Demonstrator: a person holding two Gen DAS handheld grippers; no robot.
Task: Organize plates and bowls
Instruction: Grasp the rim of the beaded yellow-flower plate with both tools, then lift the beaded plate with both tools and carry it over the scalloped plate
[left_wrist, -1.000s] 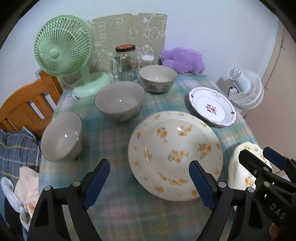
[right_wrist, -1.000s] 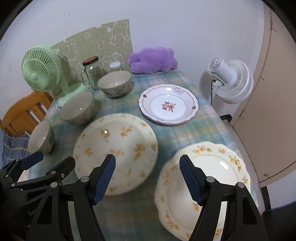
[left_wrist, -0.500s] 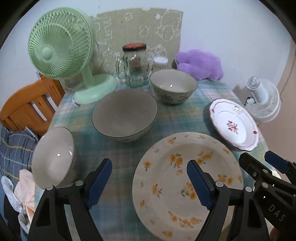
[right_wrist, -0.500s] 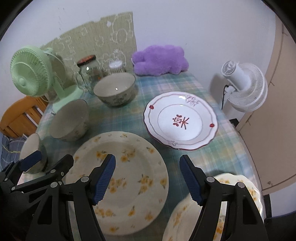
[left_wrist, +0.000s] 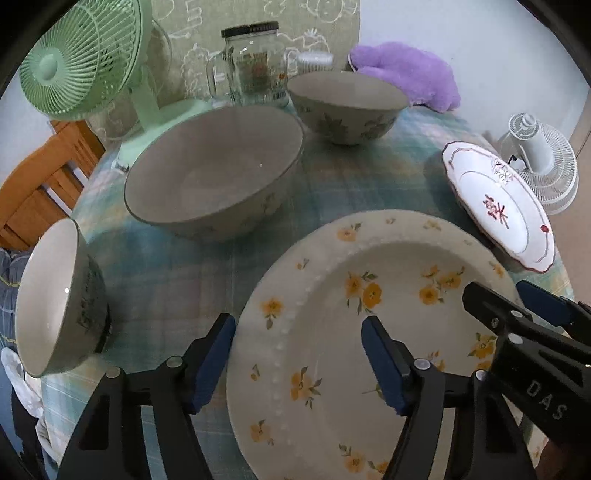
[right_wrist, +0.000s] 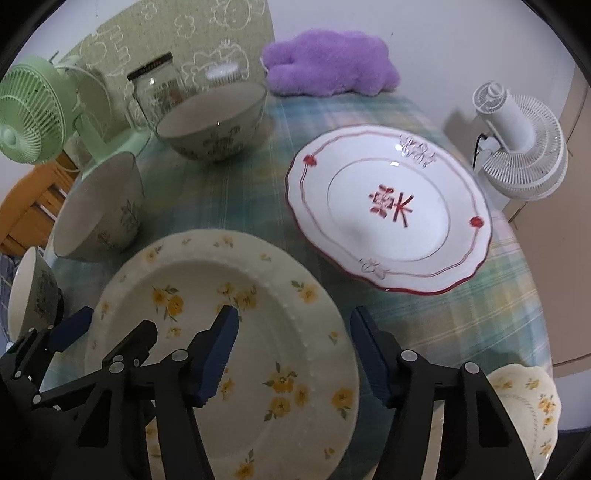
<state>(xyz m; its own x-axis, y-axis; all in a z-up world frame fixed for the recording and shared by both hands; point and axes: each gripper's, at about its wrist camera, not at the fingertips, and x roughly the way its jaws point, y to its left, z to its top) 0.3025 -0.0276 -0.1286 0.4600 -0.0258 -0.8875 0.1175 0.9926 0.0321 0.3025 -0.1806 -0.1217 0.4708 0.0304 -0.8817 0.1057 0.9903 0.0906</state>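
Two claws, left claw (left_wrist: 297, 356) and right claw (right_wrist: 293, 349), hover released (side by side) above the yellow-flowered plate (left_wrist: 373, 332).

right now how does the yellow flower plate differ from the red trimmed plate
The yellow flower plate is cream, scattered with yellow blossoms, its rim plain and round; the red trimmed plate is white, with one red centre motif and a scalloped red edge. Both lie flat and empty on the tablecloth.

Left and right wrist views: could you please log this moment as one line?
left gripper: open, over yellow-flower plate | right gripper: open, empty | bowls untouched
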